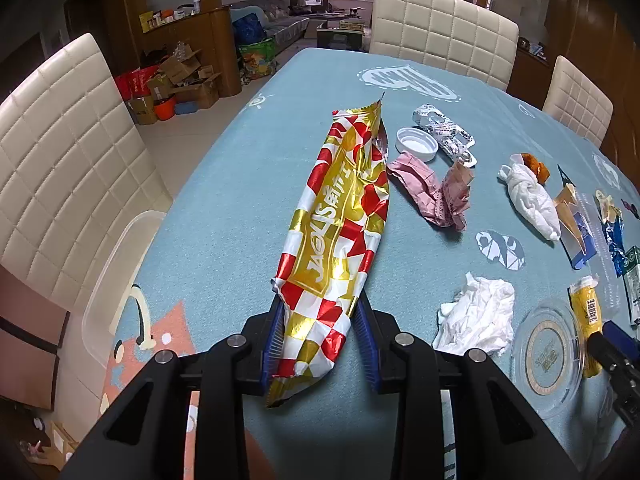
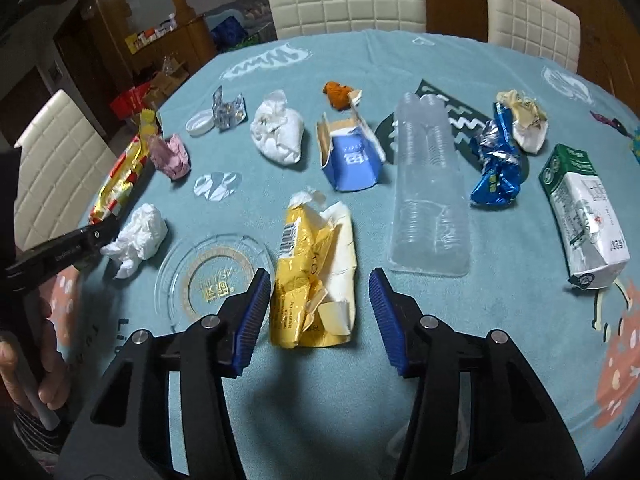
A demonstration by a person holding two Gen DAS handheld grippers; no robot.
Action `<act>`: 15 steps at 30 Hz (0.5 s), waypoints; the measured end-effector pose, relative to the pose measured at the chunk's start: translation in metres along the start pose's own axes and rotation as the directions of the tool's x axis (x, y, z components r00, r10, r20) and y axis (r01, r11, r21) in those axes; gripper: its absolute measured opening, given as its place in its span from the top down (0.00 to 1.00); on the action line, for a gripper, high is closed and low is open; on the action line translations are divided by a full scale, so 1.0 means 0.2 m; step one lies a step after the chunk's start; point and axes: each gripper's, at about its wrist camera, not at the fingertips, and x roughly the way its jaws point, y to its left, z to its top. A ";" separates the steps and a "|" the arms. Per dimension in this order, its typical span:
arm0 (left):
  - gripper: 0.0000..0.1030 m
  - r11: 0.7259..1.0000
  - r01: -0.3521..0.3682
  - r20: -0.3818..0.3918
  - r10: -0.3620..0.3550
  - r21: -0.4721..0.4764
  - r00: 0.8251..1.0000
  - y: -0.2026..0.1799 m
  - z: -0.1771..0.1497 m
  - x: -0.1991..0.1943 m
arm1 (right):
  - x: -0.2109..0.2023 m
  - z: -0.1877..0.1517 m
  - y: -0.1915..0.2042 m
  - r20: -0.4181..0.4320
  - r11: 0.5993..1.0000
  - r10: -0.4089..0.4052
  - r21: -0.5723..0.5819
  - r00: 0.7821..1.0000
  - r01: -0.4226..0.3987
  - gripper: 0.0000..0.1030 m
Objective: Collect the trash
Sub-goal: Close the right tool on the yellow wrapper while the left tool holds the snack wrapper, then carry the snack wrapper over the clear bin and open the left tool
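A long red, white and gold snack wrapper (image 1: 336, 216) lies on the blue tablecloth (image 1: 224, 216). My left gripper (image 1: 320, 304) is shut on its near end, with both blue pads against its sides. In the right wrist view the same wrapper (image 2: 120, 176) lies at the far left, with the left gripper's finger (image 2: 86, 236) at its end. A crumpled yellow and cream wrapper (image 2: 312, 264) lies between the blue pads of my right gripper (image 2: 319, 276). The jaws stand open, with a gap on the wrapper's right side.
Other trash lies about: a white tissue (image 2: 136, 240), clear round lid (image 2: 212, 276), pink wrapper (image 1: 428, 192), white cap (image 1: 416, 144), blue carton (image 2: 352, 164), clear tray (image 2: 428, 192), blue foil (image 2: 496, 164), green-white carton (image 2: 584, 216). A clear plastic bin (image 1: 132, 240) sits beside the table's left edge. Cream chairs (image 1: 444, 28) surround the table.
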 end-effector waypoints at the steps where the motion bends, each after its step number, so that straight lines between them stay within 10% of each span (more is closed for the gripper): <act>1: 0.69 1.000 -0.001 0.000 0.001 0.002 1.000 0.00 0.00 0.00 | -0.01 0.00 0.00 0.008 1.000 -0.004 0.000 1.000 0.004 0.49; 7: 0.69 1.000 -0.006 0.004 0.006 0.015 1.000 -0.02 0.00 -0.01 | 0.05 -0.01 0.00 -0.028 1.000 -0.026 -0.017 0.999 0.026 0.50; 9: 0.69 1.000 -0.007 0.005 0.007 0.015 1.000 -0.02 -0.01 -0.01 | 0.04 -0.02 0.00 -0.019 0.999 -0.041 -0.027 0.999 0.040 0.72; 15: 0.74 1.000 -0.017 0.021 0.017 0.006 1.000 -0.01 -0.01 -0.03 | 0.02 0.00 -0.01 0.007 0.999 -0.046 -0.027 0.999 0.046 0.77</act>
